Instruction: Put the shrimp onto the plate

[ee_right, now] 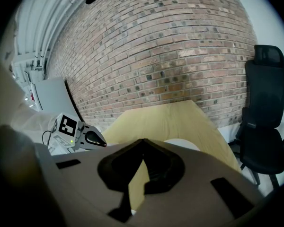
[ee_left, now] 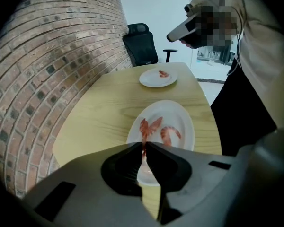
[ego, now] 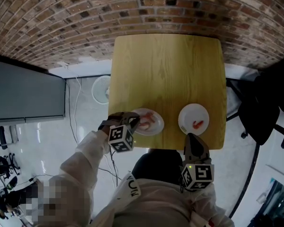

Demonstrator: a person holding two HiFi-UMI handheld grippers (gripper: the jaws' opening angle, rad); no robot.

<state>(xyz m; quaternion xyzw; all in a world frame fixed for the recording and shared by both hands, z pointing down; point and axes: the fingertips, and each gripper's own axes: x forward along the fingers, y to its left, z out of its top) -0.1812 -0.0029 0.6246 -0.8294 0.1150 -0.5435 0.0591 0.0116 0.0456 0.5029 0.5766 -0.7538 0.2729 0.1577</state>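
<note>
The left gripper (ee_left: 144, 144) has its fingers (ee_left: 126, 154) pinched on one end of an orange-red shrimp (ee_left: 148, 126), whose body stretches straight ahead over the near white plate (ee_left: 187, 118), while the other white plate (ee_left: 149, 80) sits rightward, nearer the clenched, empty right gripper (ee_right: 143, 142).

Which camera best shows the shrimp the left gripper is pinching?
The left gripper view: the shrimp is close, pinched by the left gripper. The head view shows only a small pink smudge; the right gripper view shows none.

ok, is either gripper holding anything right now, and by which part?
The left gripper pinches one shrimp by the thin end nearest the jaws; which end that is cannot be told. The right gripper is shut on nothing.
</note>
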